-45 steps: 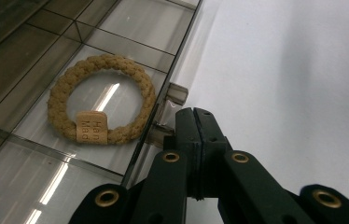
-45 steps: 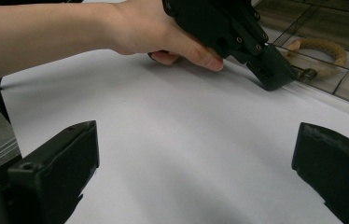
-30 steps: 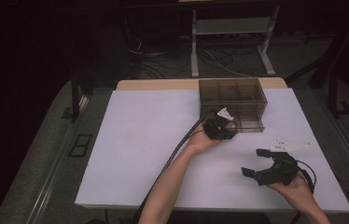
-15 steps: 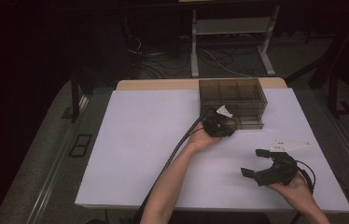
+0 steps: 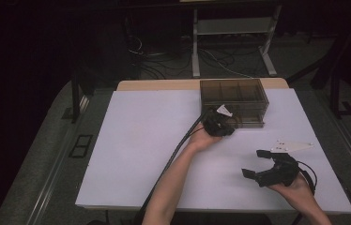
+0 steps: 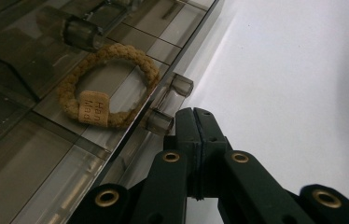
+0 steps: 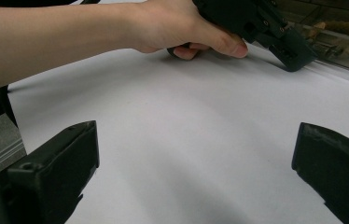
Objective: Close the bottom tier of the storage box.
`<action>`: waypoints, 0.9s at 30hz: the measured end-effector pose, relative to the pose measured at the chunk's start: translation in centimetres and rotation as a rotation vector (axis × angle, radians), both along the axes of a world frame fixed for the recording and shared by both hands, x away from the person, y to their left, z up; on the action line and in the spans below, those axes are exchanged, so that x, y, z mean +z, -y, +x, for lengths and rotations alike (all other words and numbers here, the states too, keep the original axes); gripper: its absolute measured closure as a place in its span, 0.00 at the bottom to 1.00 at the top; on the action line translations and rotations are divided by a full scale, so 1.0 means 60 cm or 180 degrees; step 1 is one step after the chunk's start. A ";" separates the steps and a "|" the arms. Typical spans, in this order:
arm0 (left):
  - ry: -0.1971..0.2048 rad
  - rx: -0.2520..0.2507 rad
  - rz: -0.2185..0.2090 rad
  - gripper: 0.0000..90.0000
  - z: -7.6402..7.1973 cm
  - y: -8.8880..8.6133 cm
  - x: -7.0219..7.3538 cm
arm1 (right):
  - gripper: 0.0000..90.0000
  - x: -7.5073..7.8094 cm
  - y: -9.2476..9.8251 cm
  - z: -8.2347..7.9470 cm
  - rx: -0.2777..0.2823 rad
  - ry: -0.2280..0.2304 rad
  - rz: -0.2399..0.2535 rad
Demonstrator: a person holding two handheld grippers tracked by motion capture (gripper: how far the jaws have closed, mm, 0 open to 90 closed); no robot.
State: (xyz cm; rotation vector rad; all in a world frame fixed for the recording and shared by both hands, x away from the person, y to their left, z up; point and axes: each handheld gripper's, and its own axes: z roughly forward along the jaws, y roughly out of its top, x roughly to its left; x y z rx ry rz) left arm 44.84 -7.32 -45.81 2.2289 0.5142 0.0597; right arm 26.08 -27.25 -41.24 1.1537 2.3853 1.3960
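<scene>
A smoky clear drawer box (image 5: 234,92) stands at the table's far edge, right of centre. In its drawer (image 6: 32,154) lies a tan woven bracelet (image 6: 108,84) with a small label, also glimpsed through the wall as the bracelet (image 7: 345,28). My left gripper (image 5: 230,126) sits at the box's front, held by a hand. Its jaws (image 6: 196,117) are shut with nothing between them, their tips right beside a clear knob (image 6: 159,122) on the drawer front. My right gripper (image 5: 254,163) rests near the front right of the table, open (image 7: 196,154) and empty, facing the left gripper (image 7: 290,52).
The white table top (image 5: 141,140) spreads wide to the left of both hands. Cables trail from the left gripper along the forearm (image 5: 173,173) to the front edge. Metal frames and cords lie on the dark floor behind the table.
</scene>
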 end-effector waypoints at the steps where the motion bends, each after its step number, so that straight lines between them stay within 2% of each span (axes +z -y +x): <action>1: -0.0016 0.0027 -0.0012 0.98 0.000 0.000 0.000 | 0.00 0.000 0.000 0.000 0.0003 0.0002 0.0000; 10: 0.0018 0.0072 -0.0020 0.98 0.005 -0.001 -0.002 | 0.00 0.000 -0.002 0.000 0.0017 0.0008 0.0010; 21: 0.0001 0.0169 -0.0018 0.98 0.010 0.003 -0.001 | 0.00 0.000 -0.003 0.000 0.0028 0.0002 0.0002; 27: 0.0060 0.0227 0.0036 0.99 0.013 0.006 0.000 | 0.00 -0.001 -0.004 0.000 0.0041 0.0000 0.0002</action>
